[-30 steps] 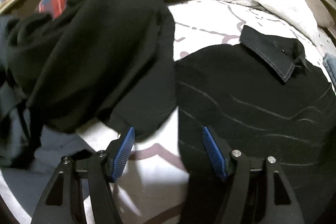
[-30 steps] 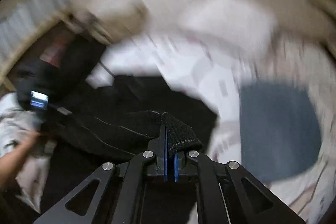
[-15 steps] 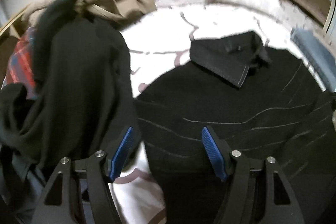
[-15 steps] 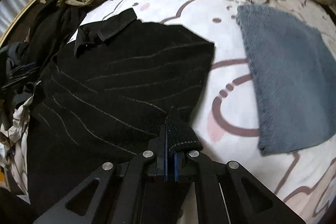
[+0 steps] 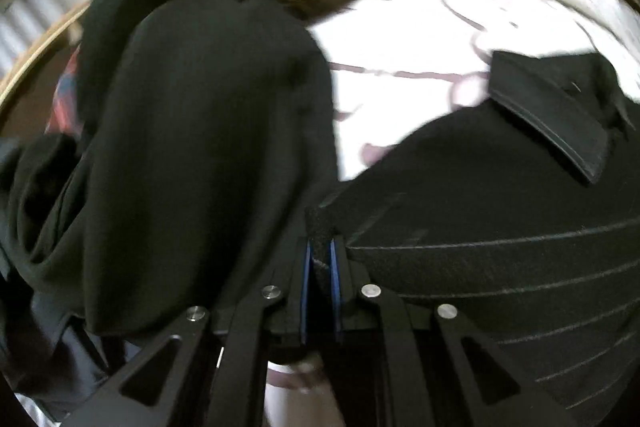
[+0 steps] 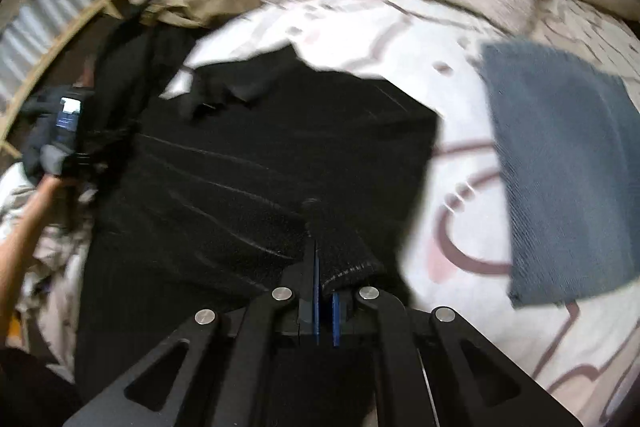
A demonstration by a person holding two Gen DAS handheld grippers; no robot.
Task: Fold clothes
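Your left gripper [image 5: 320,259] is closing its blue pads on the near left edge of the black striped sweater [image 5: 500,227], a ridge of knit already pinched between them. Your right gripper [image 6: 325,291] is clamped on the sweater's opposite edge [image 6: 344,251], the fabric bunched over its pads. The sweater lies spread on the patterned bedspread [image 6: 460,187] ahead of both grippers, collar [image 5: 560,123] at the far end. Just left of your left gripper sits a heap of unfolded dark clothes [image 5: 200,147]; right of your right gripper, apart from the sweater, lies a folded grey-blue garment [image 6: 560,167].

The step in hand looks like the lengthwise fold. Let the left pads finish seating before you lift, raise both edges level and together, and carry them toward the collar so the stripes line up. Keep the left edge clear of the dark heap, which could snag.
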